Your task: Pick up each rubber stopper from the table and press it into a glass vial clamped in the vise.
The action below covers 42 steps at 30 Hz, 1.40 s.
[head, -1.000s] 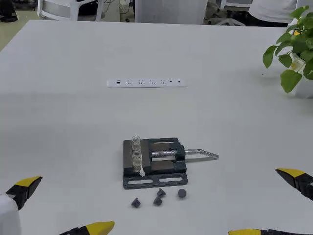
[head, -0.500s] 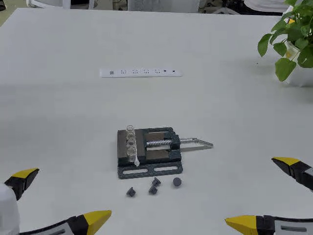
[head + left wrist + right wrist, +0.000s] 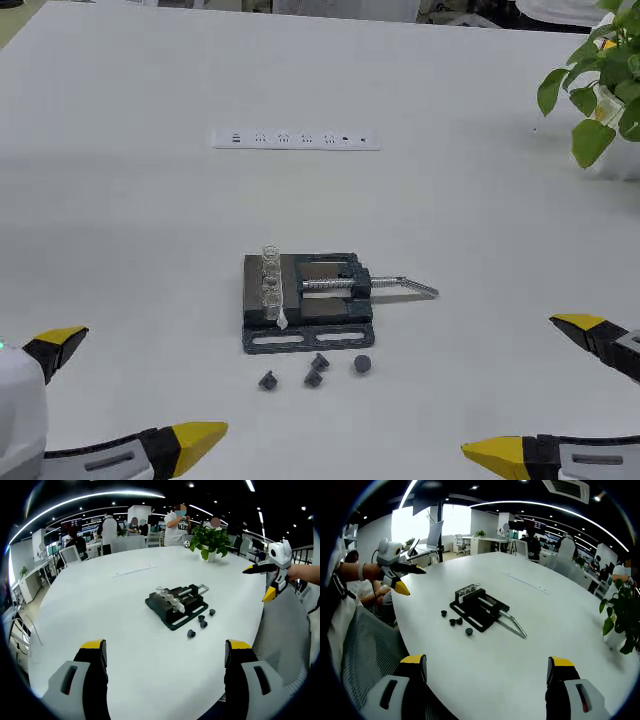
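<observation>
**Stoppers** (image 3: 313,377): four, dark, loose on the desk (image 3: 150,220), none seated. They lie in a ragged row running left to right, just on the near side of the vise (image 3: 325,312). Three huddle together; the fourth lies a little apart at the right end.

**Vials** (image 3: 270,283): clear glass, upright, mouths open, clamped at the vise's left end. The file runs far to near. There are three by my count, though the glass is too faint to be sure.

**Vise**: dark, flat on the desk about midway across. Its long axis runs left to right, and the handle (image 3: 405,286) juts out to the right.

**Left gripper** (image 3: 130,390): low by the near edge, left of the stoppers. Its jaws are spread wide with nothing between them.

**Right gripper** (image 3: 532,387): by the near edge, right of the stoppers. It is equally wide and empty.

**Bearing**: the stoppers lie ahead of you, between the two grippers, forward and inward from each. The cluster of three sits slightly nearer your left gripper and the lone one nearer your right. The difference looks small, so either hand should serve.

**Power strip** (image 3: 295,139): beyond the vise towards the far edge, lying left to right.

**Plant** (image 3: 600,70): at the far right corner.
</observation>
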Motion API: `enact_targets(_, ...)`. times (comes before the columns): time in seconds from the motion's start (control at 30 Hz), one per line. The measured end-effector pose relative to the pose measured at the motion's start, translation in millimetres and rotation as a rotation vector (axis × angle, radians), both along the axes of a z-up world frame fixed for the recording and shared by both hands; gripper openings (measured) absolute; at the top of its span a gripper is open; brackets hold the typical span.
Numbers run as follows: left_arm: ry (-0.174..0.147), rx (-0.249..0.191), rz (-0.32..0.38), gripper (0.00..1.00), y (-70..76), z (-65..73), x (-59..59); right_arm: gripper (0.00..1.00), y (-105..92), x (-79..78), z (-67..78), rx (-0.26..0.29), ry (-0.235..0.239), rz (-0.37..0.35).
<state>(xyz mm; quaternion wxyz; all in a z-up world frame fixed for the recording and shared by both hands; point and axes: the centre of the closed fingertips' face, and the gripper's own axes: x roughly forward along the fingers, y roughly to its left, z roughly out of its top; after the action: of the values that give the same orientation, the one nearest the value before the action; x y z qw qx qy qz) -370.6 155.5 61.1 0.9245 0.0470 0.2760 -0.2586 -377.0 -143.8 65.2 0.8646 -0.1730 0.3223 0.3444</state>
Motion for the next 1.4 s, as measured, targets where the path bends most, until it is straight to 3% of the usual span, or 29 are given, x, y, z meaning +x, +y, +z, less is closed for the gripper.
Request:
enact_targets(0.37,-0.008,0.004,-0.032,0.98,-4.9,1.8,-0.2,0.99,21.7,20.7,-0.6,-0.055,0.048,0.195)
enact_targets(0.8,-0.022,0.023,-0.069,0.97,-15.3,1.1,0.2,0.93,56.4,27.9,-18.6,-0.160,0.121,0.451)
enact_targets(1.13,-0.017,0.040,-0.089,0.97,-17.2,0.0,-5.5,0.80,79.2,34.4,-36.0,-0.246,0.163,0.611)
enact_targets(1.4,-0.011,0.032,-0.090,0.97,-21.3,-1.9,-8.2,0.66,91.7,39.3,-48.5,-0.286,0.197,0.678)
